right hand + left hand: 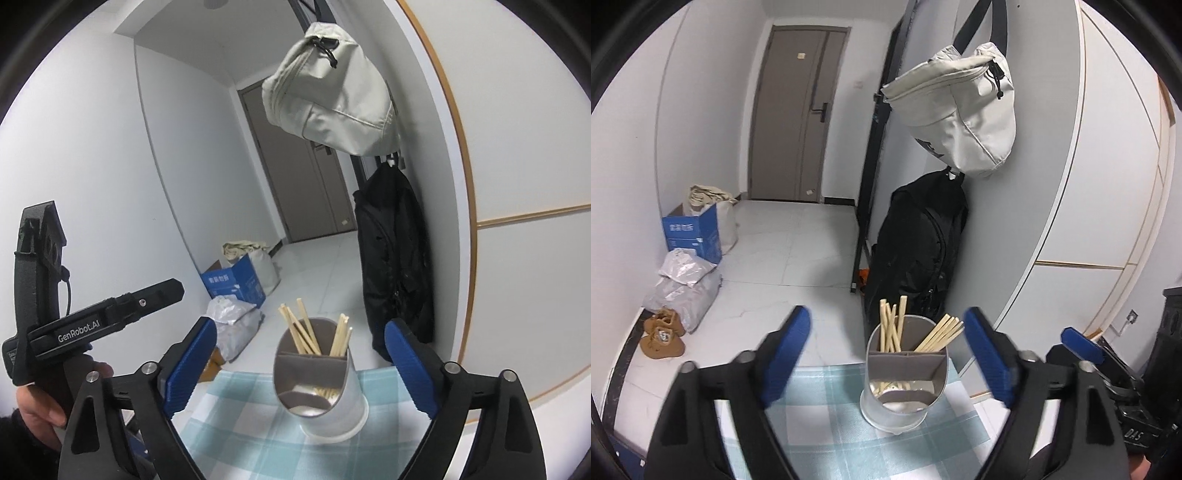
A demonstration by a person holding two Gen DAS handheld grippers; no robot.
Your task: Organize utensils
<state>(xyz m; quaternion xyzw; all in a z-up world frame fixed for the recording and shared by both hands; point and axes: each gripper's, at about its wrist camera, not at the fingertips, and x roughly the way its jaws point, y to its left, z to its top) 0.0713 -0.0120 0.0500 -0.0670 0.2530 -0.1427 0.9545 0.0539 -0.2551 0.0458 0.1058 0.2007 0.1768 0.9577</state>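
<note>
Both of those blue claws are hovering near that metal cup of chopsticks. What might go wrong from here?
The utensil holder stands near the far edge of the checked cloth, so a nudge from the open right gripper might push it off. The chopsticks lean outward in two compartments; the open left gripper could snag them and tip the tall holder.

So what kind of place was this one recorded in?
Most likely a home entryway or hallway: a closed door at the far end, bags hanging on wall hooks, and shoes on the tiled floor. The utensil holder stands on a checked cloth.
</note>
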